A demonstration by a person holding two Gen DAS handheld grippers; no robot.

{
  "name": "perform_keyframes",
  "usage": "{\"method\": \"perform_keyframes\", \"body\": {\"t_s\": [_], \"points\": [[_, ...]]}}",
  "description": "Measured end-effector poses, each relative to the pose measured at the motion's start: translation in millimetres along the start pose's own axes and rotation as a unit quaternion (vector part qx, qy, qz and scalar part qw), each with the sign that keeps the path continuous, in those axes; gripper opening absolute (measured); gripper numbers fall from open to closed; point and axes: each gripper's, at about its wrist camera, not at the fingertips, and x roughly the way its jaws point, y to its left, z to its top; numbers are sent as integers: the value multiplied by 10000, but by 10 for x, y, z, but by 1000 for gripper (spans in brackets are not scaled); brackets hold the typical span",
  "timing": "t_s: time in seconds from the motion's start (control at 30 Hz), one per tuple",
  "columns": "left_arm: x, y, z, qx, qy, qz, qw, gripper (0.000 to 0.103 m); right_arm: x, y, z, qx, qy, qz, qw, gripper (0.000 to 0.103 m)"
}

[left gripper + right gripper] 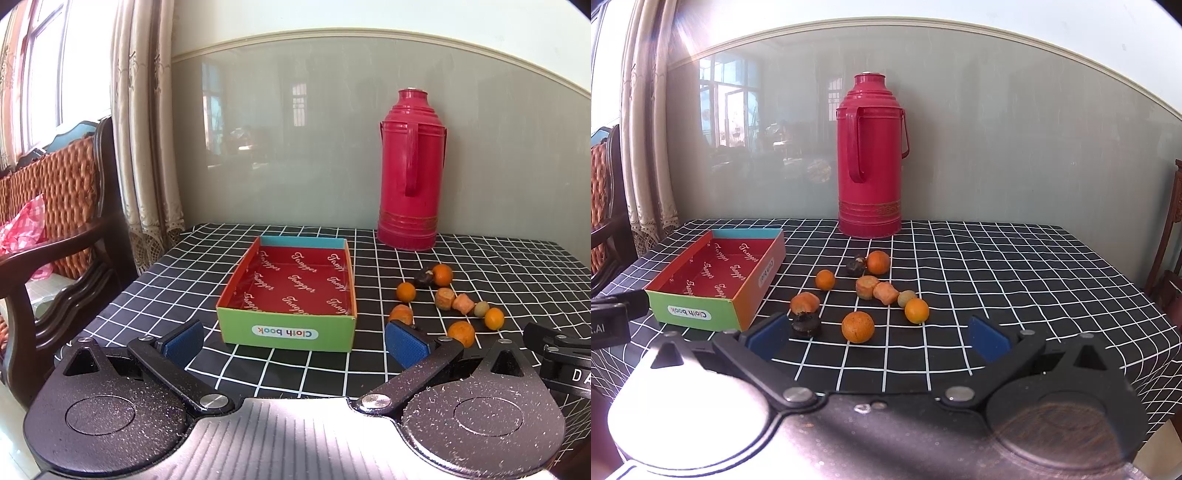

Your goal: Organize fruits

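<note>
An open cardboard box (288, 334) with a red inside and a green "Cloth book" front stands empty on the checked tablecloth; it shows at the left in the right wrist view (698, 314). Several small oranges and dried, dark fruits lie loose to its right (443, 295), (871, 291). The largest orange (857, 326) lies nearest my right gripper (879, 338), which is open and empty just in front of the fruits. My left gripper (295, 341) is open and empty, right in front of the box.
A tall red thermos (410, 173), (871, 158) stands at the back by the glossy wall. A wooden chair (55, 206) and curtains stand off the table's left edge. The black checked tablecloth (1015, 280) runs to the right.
</note>
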Motion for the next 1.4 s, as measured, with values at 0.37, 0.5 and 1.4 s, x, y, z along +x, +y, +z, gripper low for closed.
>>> {"method": "perform_keyframes", "body": {"t_s": [0.37,0.5,1.4], "points": [[-8,1,-3,-5,-10,6,10000,103,-7,4,-7,-8,5,-9,10000,97],[-12,1,-5,1,-13,8,10000,103,-13,12,-7,-2,-2,-16,10000,97],[52,-155,32,482,-159,-144,9986,103,12,-121,-45,177,-116,-281,9994,97]]}}
